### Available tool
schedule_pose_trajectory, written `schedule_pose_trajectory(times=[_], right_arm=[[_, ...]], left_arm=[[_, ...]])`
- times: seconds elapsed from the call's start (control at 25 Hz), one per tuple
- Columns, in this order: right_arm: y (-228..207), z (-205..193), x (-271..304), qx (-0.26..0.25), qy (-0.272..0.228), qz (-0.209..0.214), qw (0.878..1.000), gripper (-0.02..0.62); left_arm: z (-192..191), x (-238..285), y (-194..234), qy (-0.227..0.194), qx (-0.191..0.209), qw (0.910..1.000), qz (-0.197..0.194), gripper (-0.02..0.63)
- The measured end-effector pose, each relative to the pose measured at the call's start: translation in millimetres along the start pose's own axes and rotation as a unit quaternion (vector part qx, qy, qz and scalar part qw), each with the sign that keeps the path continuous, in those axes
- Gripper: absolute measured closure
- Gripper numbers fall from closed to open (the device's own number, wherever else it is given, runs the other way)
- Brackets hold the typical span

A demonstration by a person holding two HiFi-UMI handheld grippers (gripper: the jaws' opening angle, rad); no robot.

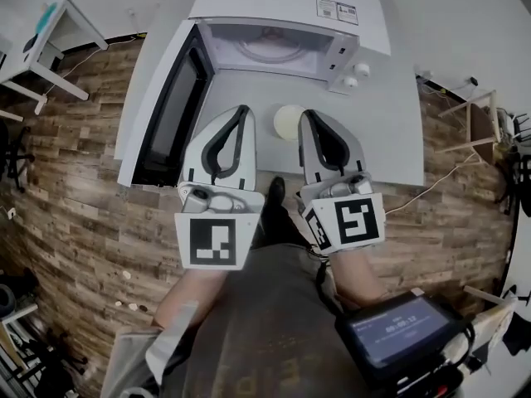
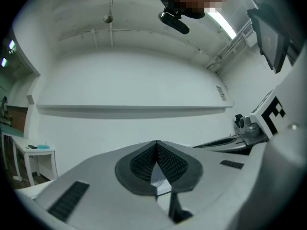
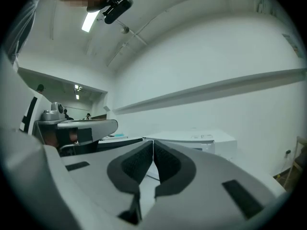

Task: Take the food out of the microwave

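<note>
The white microwave (image 1: 290, 11) stands at the back of the white table (image 1: 398, 131), its door (image 1: 170, 110) swung open to the left. Only the glass turntable (image 1: 270, 46) shows in its cavity. A pale round container (image 1: 288, 121) sits on the table in front of the microwave, between my two grippers. My left gripper (image 1: 242, 109) (image 2: 157, 143) is held level above the table with its jaws shut and nothing between them. My right gripper (image 1: 309, 114) (image 3: 153, 143) is beside it, also shut and empty. The right gripper view shows the microwave's top (image 3: 201, 139) just beyond the jaws.
The open door juts out over the table's left edge. A small white side table (image 1: 50, 36) stands on the wood floor at far left, a wooden stand (image 1: 481, 123) at right. A cable (image 1: 431, 185) runs off the table's right side. A screen device (image 1: 397, 330) hangs at my waist.
</note>
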State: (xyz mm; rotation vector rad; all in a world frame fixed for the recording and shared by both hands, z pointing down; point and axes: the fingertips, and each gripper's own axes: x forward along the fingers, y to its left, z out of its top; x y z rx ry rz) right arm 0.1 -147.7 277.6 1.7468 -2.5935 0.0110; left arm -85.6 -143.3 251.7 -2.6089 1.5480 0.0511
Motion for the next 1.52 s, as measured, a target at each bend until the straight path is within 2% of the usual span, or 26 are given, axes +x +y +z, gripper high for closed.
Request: schedule_pose_trajectory(times=[0.16, 0.48, 1.52], right_arm=[[11, 25, -7, -0.029, -0.027, 0.01, 0.999, 0.586], [12, 52, -19, -0.04, -0.055, 0.015, 0.998, 0.588], [38, 63, -30, -0.071, -0.066, 0.022, 0.995, 0.588]], left_arm=[[20, -8, -6, -0.023, 0.012, 0.9997, 0.005, 0.6], [39, -7, -15, -0.043, 0.027, 0.9987, 0.01, 0.6], [52, -26, -6, -0.06, 0.029, 0.9976, 0.019, 0.6]])
